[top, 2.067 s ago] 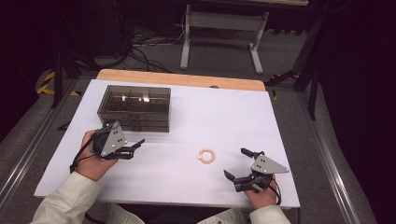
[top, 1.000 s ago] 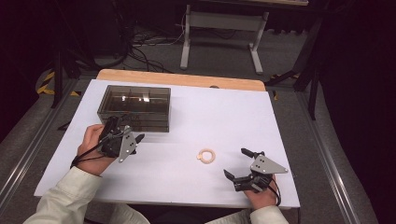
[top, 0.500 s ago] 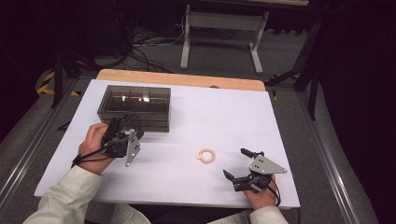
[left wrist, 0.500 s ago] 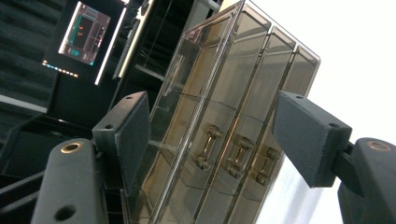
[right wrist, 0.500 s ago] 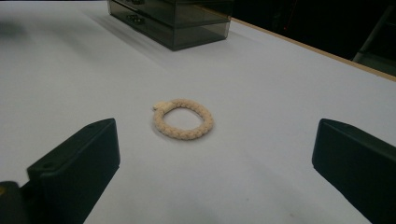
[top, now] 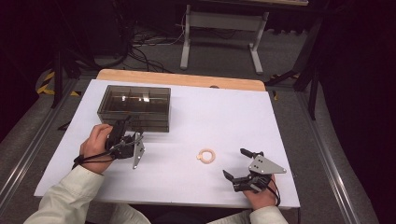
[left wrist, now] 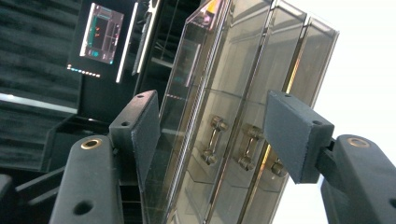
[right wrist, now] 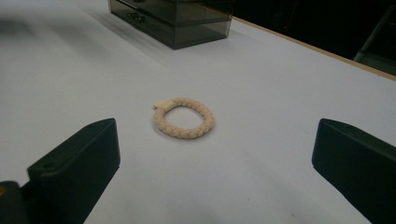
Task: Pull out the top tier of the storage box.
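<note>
The box (top: 134, 108), a smoky clear case with small drawers, is seen just ahead of the left claw (top: 132, 138), at the far left part of the white tabletop (top: 224, 116). In the left gripper view the box (left wrist: 243, 107) is framed between the two jaws, its metal handles (left wrist: 212, 140) lying in the gap; the view is rolled, so the box appears tipped on its side. The left claw's jaws have just been closing, yet the pads are still apart from the box, and the claw is seen part-spread, with nothing pinched. It is held by the left hand (top: 95, 147), rolled onto its side in the high view.

The bracelet (top: 206, 156), a cream braided ring, is found flat on the tabletop, ahead and to the left of the right claw (top: 236, 163), near it but not touched. In the right gripper view the bracelet (right wrist: 184, 117) is centred beyond the wide-spread jaws. The right claw is rested low near the tabletop's near edge.
</note>
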Demonstrator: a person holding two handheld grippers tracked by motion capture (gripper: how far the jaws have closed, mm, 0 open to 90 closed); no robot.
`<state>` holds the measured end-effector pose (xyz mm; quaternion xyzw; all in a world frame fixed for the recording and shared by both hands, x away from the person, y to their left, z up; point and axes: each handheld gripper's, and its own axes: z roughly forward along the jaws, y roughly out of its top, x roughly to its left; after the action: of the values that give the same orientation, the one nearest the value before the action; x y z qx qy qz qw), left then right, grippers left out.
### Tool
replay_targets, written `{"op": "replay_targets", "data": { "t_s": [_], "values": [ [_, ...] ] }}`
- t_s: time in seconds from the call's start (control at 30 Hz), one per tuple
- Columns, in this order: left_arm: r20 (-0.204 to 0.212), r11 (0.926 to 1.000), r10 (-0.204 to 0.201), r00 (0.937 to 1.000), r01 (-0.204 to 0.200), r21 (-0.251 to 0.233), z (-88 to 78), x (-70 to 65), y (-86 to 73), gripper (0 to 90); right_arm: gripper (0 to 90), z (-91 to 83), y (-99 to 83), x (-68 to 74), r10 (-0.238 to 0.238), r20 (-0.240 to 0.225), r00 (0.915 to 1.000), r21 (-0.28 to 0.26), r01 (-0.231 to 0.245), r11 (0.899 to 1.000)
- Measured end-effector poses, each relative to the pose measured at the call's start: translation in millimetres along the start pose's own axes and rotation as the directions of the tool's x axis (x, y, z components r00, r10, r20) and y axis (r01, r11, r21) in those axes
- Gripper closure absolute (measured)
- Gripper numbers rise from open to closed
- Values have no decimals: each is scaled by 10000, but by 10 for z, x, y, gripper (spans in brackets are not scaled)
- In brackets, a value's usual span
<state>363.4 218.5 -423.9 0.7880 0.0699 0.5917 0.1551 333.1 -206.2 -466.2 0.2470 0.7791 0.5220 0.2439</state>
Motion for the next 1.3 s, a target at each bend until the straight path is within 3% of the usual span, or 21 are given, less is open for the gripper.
{"op": "replay_targets", "data": {
  "t_s": [0.37, 0.73, 0.9, 1.3],
  "values": [
    [-430, 9990, 164, 9989, -146, 426, 44, -86, 3, 419, 15, 4, 0, 2, -33, -9, 10000, 14, 33, 10000],
    [-802, 9926, 918, 9925, -848, 869, 106, -172, -14, 465, 16, 5, 1, 4, -52, -12, 10000, 14, 52, 10000],
    [-868, 9914, 1001, 9912, -919, 933, 118, -179, -21, 482, 17, 6, 1, 5, -51, -19, 10000, 20, 51, 10000],
    [-1064, 9864, 1220, 9868, -1086, 1236, 180, -196, -31, 613, 17, 9, 2, 5, -84, -7, 10000, 38, 84, 10000]
  ]
}}
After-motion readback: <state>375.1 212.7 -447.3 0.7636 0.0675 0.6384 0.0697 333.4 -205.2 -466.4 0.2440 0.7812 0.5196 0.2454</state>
